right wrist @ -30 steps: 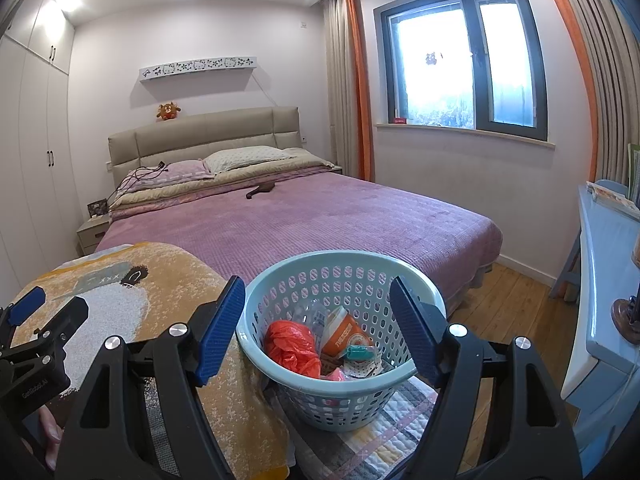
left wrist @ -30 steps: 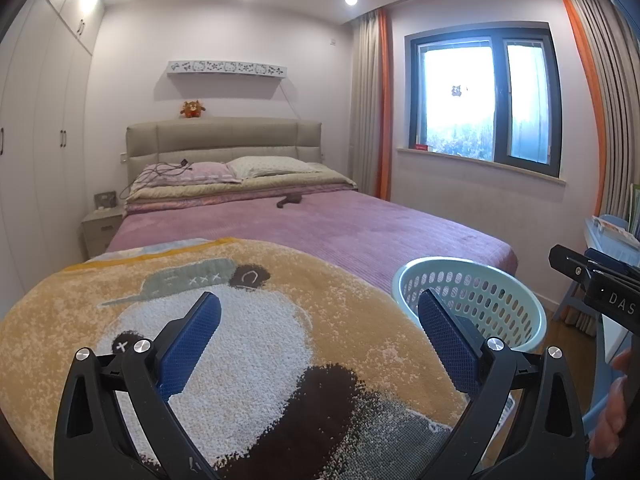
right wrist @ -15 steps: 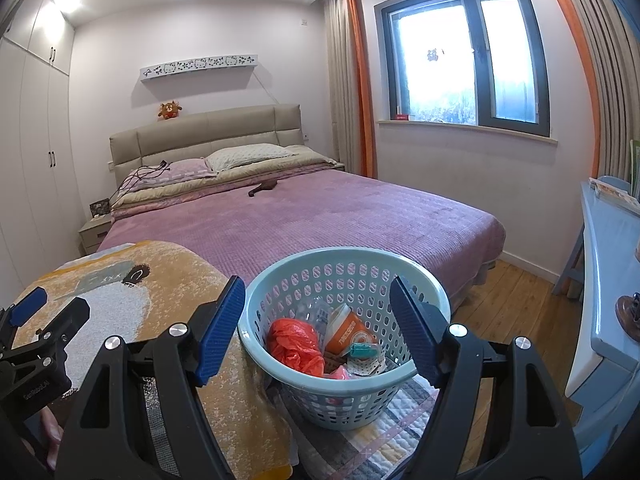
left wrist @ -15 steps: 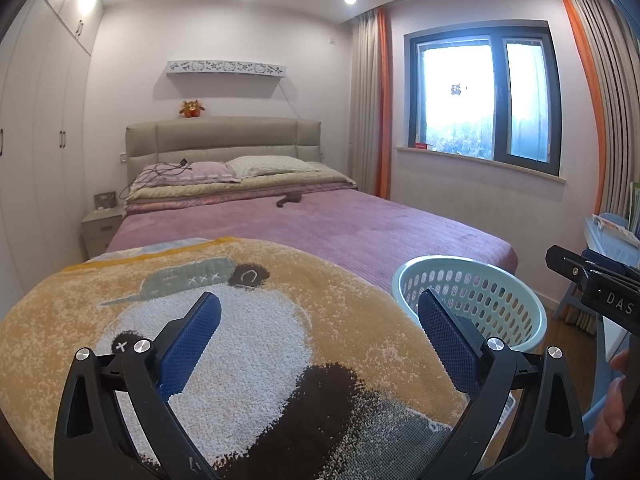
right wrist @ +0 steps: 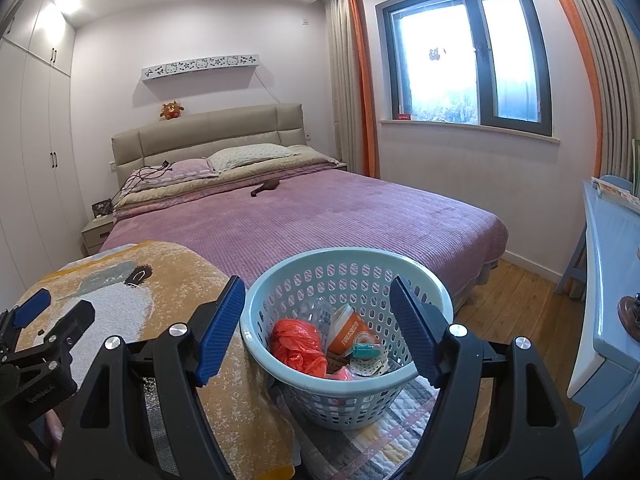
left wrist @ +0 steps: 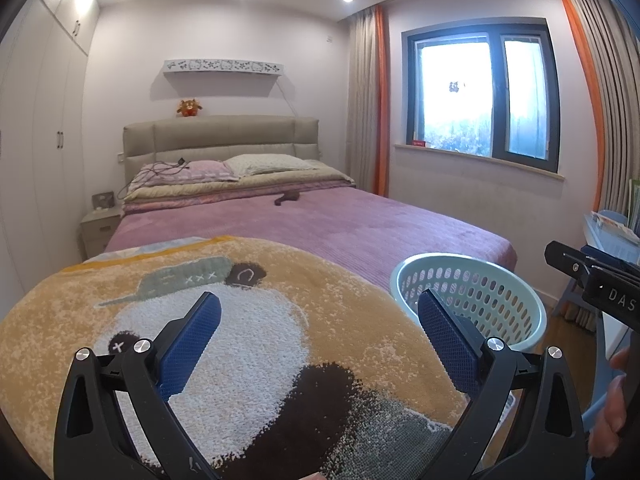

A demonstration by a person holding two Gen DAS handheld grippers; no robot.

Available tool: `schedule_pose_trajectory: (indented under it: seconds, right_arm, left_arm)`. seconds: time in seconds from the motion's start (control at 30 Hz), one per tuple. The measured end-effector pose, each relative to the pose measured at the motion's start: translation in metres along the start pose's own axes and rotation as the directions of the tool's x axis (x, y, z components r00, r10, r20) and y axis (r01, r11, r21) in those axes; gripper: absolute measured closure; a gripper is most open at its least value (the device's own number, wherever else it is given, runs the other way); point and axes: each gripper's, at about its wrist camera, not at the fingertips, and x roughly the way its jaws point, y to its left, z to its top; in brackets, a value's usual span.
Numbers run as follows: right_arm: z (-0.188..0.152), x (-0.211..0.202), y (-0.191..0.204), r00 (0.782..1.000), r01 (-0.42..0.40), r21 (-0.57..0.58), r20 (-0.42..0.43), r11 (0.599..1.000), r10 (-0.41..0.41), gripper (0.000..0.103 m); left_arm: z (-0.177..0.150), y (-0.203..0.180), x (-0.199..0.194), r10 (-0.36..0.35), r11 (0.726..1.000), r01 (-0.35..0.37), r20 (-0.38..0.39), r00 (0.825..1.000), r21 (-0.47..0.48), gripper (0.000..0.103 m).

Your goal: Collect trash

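Okay, both your claws, left claw and right claw, gape empty; trash sits in the basket at 12 o'clock of the right claw: orange bag, carton. Looks nearly done; no loose trash visible on bed

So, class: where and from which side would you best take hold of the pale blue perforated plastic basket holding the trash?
Grip the pale blue perforated plastic basket by its thick rolled rim at the near edge, coming from above with one finger inside and one outside. It stands upright and open-topped, and the right tool already hangs open just before that edge.
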Motion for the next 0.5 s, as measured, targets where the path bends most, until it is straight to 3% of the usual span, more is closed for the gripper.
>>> schedule_pose_trajectory:
  seconds: [0.27,0.5]
  right_arm:
    - [-0.003,-0.011,-0.003,1.000,-0.015,0.005,-0.015,1.000,0.015,0.032]
    - [0.003,-0.025,-0.003,1.000,-0.004,-0.027,-0.007,1.000,0.003,0.032]
  left_arm:
    - [0.001,-0.011,0.003,-0.001,0.999,0.002,-0.005,1.000,0.054,0.007]
    - [0.002,-0.003,0.005,0.003,1.000,-0.003,-0.010,1.000,0.016,0.007]
